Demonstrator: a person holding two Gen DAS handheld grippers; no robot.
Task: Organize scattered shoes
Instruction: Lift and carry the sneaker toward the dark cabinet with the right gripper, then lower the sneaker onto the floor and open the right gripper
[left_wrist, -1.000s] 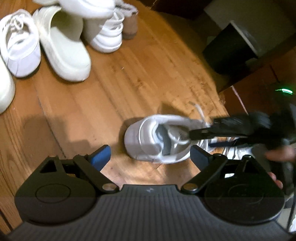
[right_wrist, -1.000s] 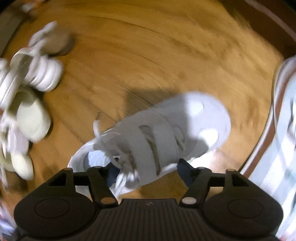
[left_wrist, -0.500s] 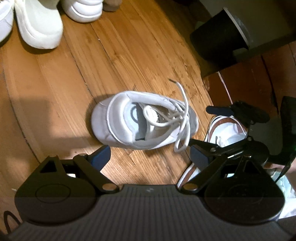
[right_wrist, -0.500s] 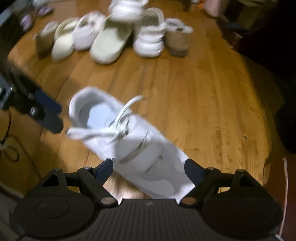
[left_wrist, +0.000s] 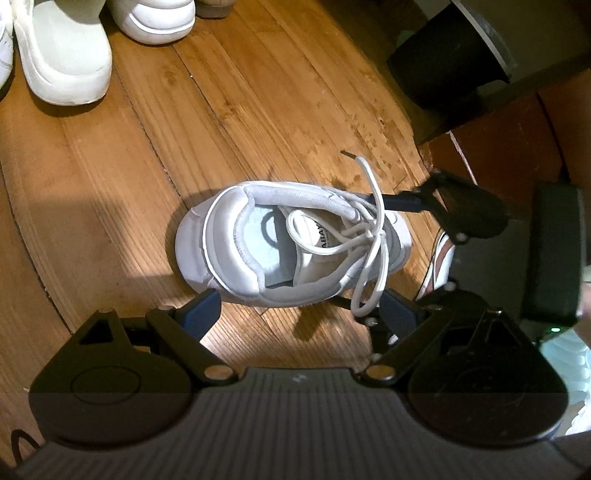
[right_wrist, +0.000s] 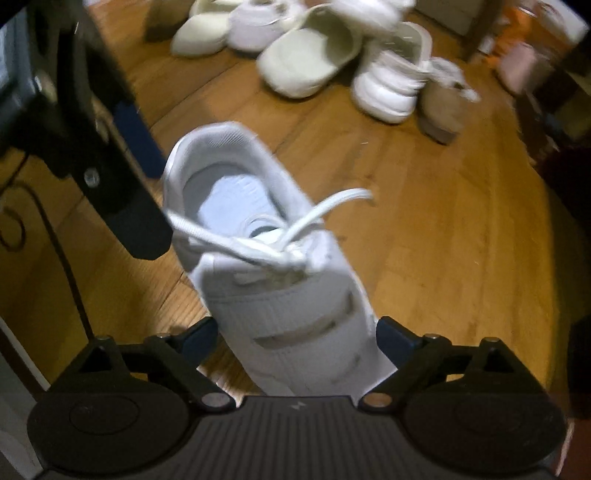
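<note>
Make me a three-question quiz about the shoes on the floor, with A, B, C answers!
1. Where does the right gripper straddle the white sneaker?
A. heel
B. toe end
C. laces

2. What colour are the laces?
A. white
B. red
C. black

3. How are the left gripper fingers?
A. spread apart
C. squeezing the sneaker
B. gripping a lace

Answers: 1 B, the toe end sits between its fingers; 2 A, white cord over the tongue; 3 A, a wide gap between the blue pads.

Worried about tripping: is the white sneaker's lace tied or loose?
Loose ends: the white sneaker shows a lace with ends trailing over its side toward the wooden floor. Whether it's knotted: cannot tell.
</note>
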